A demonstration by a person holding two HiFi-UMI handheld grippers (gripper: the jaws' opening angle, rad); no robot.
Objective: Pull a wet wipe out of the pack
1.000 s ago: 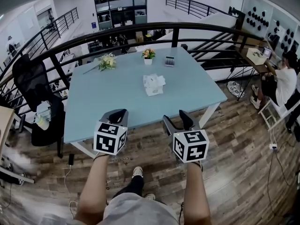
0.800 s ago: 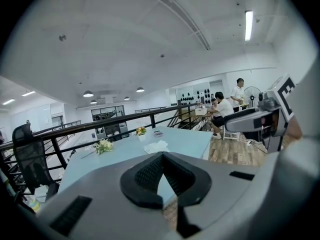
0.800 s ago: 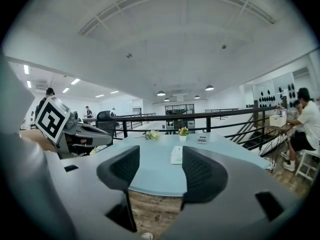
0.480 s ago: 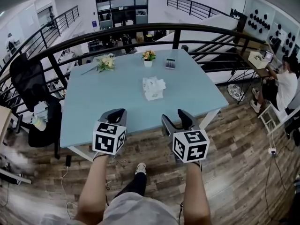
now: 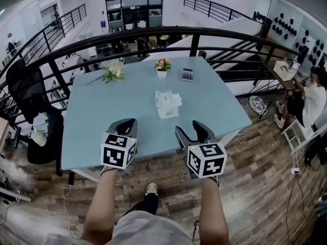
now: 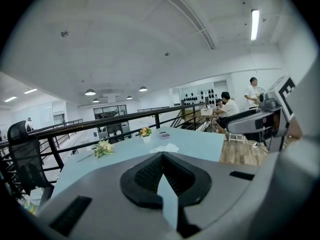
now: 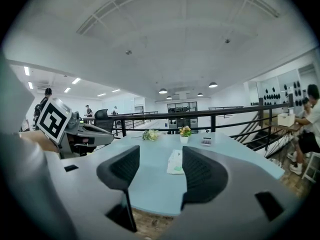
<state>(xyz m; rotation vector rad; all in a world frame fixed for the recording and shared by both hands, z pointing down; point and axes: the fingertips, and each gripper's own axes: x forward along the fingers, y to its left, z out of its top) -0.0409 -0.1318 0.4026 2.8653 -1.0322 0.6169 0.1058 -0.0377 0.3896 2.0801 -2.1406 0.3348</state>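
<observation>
- Left gripper (image 5: 128, 126): ribbed black pads pressed together, gripping nothing.
- Right gripper (image 5: 188, 129): ribbed pads spread apart, empty.
- Flat, crinkled white wipe pack (image 5: 167, 104) lies mid-frame on the smooth pale-blue table (image 5: 102, 111), above both grippers.

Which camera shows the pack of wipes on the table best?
The head view: it looks down on the wet wipe pack, whole and unobstructed. The right gripper view shows it foreshortened, from a low angle; the left gripper view shows only a small white patch.
</observation>
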